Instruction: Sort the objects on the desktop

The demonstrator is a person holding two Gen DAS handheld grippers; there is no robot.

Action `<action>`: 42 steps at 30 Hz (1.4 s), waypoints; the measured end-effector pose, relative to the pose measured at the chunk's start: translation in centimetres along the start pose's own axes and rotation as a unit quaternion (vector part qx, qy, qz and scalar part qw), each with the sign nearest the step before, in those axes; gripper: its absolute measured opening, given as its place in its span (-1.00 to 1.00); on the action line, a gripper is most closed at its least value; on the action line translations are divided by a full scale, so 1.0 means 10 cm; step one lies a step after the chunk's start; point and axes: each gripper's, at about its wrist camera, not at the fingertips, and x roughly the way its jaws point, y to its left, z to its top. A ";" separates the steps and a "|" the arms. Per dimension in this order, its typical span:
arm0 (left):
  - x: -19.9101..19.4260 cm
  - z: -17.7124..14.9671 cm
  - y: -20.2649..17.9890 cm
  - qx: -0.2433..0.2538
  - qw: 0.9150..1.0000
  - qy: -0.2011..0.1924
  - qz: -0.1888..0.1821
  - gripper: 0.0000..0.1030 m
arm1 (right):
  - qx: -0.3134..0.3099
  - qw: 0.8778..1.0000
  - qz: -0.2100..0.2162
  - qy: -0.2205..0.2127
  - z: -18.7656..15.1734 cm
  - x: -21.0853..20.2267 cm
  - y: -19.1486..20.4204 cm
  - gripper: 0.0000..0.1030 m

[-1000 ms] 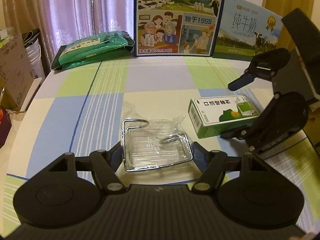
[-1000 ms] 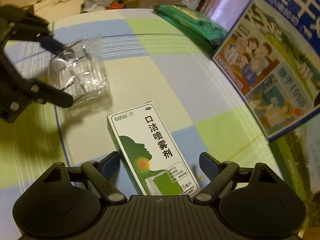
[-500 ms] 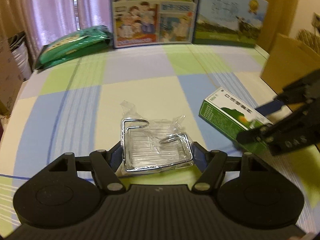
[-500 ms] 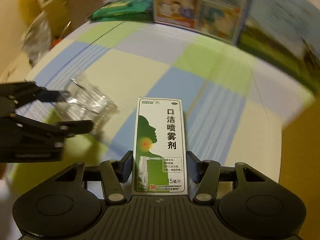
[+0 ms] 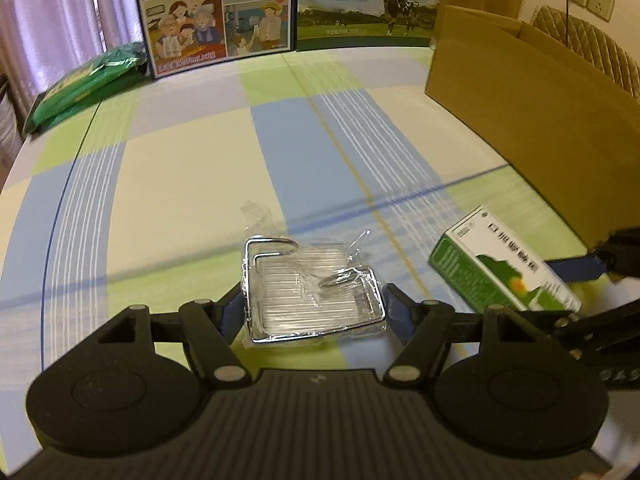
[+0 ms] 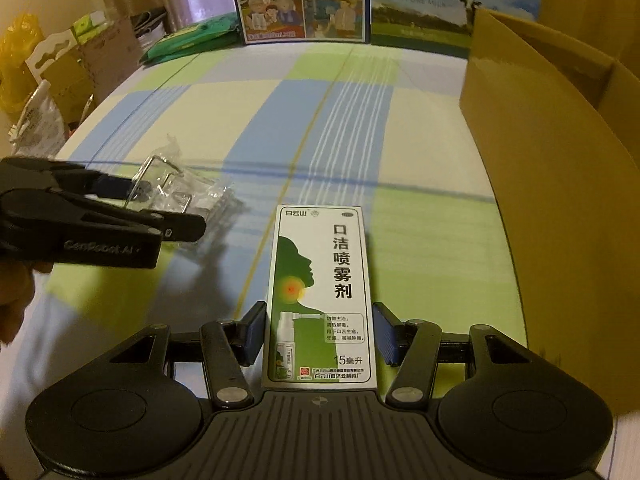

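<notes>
Left wrist view: left gripper (image 5: pixel 314 306) has its jaws closed on a wire rack in clear plastic wrap (image 5: pixel 312 294), held just above the checked surface (image 5: pixel 180 184). To its right, the green-and-white spray box (image 5: pixel 504 266) shows only as a blurred slanted carton, with a blue pad touching its far side; the grip itself is hard to read from here. Right wrist view settles it: right gripper (image 6: pixel 320 340) has both blue pads pressed against the long sides of the spray box (image 6: pixel 320 300), label up and legible. This view also shows the left gripper (image 6: pixel 100 220) side-on, with the wrapped rack (image 6: pixel 176 192) sticking out ahead of its fingers. Cardboard box (image 5: pixel 540 112) stands at the right of the surface, near the spray box; its open top shows better in the right wrist view (image 6: pixel 560 120). Milk cartons (image 5: pixel 288 4) and a green packet (image 5: pixel 88 80) sit along the far edge.
</notes>
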 end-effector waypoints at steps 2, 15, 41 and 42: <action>-0.11 -0.13 -0.08 -0.007 1.000 0.001 -0.012 0.30 | -0.003 1.000 -0.001 -0.005 -0.07 -0.03 0.01 0.02; -0.09 -0.27 -0.23 0.002 1.000 -0.001 -0.006 0.29 | -0.016 0.997 -0.016 -0.068 -0.35 -0.14 -0.03 0.32; -0.06 -0.30 -0.27 -0.007 1.000 -0.018 0.012 0.44 | -0.036 0.995 -0.010 -0.096 -0.44 -0.07 -0.01 0.32; -0.05 -0.31 -0.28 -0.008 1.000 -0.016 0.013 0.44 | -0.036 0.995 -0.010 -0.097 -0.44 -0.06 -0.01 0.32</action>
